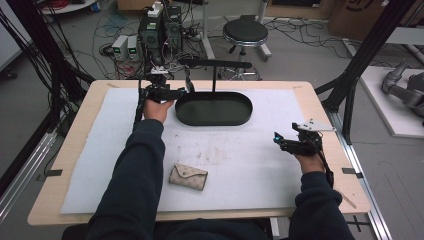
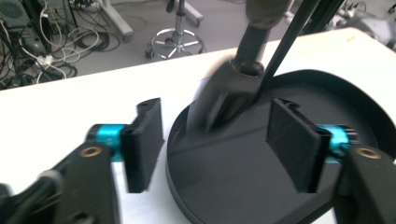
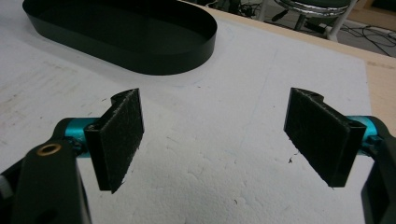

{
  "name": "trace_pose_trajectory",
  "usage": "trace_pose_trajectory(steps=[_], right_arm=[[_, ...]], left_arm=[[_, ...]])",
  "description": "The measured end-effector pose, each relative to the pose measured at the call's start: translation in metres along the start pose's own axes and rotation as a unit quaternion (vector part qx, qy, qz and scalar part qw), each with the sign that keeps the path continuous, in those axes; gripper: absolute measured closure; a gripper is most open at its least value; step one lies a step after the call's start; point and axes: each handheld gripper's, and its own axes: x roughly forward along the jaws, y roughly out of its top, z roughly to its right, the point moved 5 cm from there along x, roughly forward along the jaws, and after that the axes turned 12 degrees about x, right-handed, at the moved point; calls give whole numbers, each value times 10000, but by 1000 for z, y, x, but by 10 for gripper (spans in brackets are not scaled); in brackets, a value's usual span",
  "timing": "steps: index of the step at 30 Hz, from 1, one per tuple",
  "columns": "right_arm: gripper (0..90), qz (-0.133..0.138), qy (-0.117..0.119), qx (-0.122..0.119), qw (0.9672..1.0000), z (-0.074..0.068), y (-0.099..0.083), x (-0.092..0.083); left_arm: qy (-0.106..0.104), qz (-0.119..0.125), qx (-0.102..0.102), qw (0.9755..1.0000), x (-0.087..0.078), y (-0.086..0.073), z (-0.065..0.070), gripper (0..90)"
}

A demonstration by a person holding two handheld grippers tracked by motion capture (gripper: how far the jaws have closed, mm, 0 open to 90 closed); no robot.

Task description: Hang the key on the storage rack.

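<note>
A lab floor strewn with cables and a round stool (image 1: pixel 245 32) lies behind a wooden table (image 1: pixel 320 107) under a white foam mat (image 1: pixel 240 165). From above, the left gripper (image 1: pixel 176 92) sits at the near-left end of a black oval tray (image 1: pixel 214 108) with a T-shaped stand; a tan studded pouch (image 1: pixel 188 176) lies near the front edge. The right gripper (image 1: pixel 276 138) hovers well apart, over bare mat. In the left gripper view, the fingers (image 2: pixel 144 140) are spread and released, straddling the tray's (image 2: pixel 233 177) rim; a blurred dark metal clip (image 2: pixel 224 95) hangs between them, touching neither pad, its shape hard to read. In the right gripper view, felt-faced fingers (image 3: pixel 119 135) gape apart, gripping nothing above the pitted mat (image 3: pixel 210 163); the tray (image 3: pixel 140 42) is cut off at the top.
</note>
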Motion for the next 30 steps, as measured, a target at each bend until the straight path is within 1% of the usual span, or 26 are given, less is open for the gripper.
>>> trace_pose_trajectory(steps=[1,2,3,4,5,7,8,9,12,13,14,15,16,17,18,19,21,22,24,25,26,27,28,29,30], right_arm=[[204,0,0,0,10000,0,0,0],[204,-4,4,-16,10000,0,0,0],[204,0,9,-16,10000,0,0,0],[204,-10,11,-11,10000,0,0,0],[204,-16,17,-27,10000,0,0,0],[204,-9,14,-34,10000,0,0,1],[204,-9,14,-34,10000,0,0,1],[203,-7,16,-32,10000,0,0,1],[203,16,73,-89,9999,-3,0,1],[203,13,92,-97,9999,-4,0,1],[203,20,114,-122,9999,-5,0,1],[203,20,114,-122,9999,-5,0,1],[203,19,143,-159,9998,-7,0,2],[203,19,143,-159,9998,-7,0,2],[203,-4,152,-190,9997,-9,0,3],[203,-4,152,-190,9997,-9,0,3],[203,-7,157,-248,9996,-10,0,5],[203,-7,157,-248,9996,-10,0,5],[203,-16,189,-262,9995,-13,1,7],[203,-16,189,-262,9995,-13,1,7],[203,-15,212,-292,9993,-14,1,8],[203,-17,235,-309,9992,-15,2,8],[203,-17,235,-309,9992,-15,2,8],[203,-48,239,-306,9992,-15,1,10],[203,-58,245,-297,9992,-15,1,10]], left_arm=[[-15,71,2,10000,-3,0,1,308],[-147,248,10,9996,-9,-2,4,256],[-266,401,-70,9988,-13,-4,6,234],[-266,401,-70,9988,-13,-4,6,222],[-455,628,-134,9969,-21,-8,13,221],[-667,824,-67,9943,-32,-12,22,221],[-667,824,-67,9943,-32,-12,22,221],[-771,929,9,9927,-39,-15,28,221],[-961,1082,129,9894,-54,-22,37,220],[-1045,1147,102,9878,-59,-26,39,219],[-1083,1185,77,9870,-64,-31,39,219],[-1038,1191,93,9874,-69,-36,40,219],[-1023,1234,146,9870,-74,-42,40,219],[-988,1269,253,9867,-80,-49,40,219],[-903,1321,318,9866,-86,-58,39,219],[-875,1365,359,9861,-90,-63,38,219],[-754,1458,432,9855,-99,-75,33,219],[-657,1513,466,9852,-103,-80,30,219],[-546,1509,559,9854,-109,-84,24,219],[-428,1556,657,9847,-113,-83,21,219],[-358,1631,799,9827,-117,-84,20,220],[-338,1673,907,9812,-120,-84,19,223],[-351,1654,962,9809,-121,-86,18,223],[-381,1579,966,9820,-122,-89,16,225],[-462,1524,868,9834,-121,-92,13,210]])
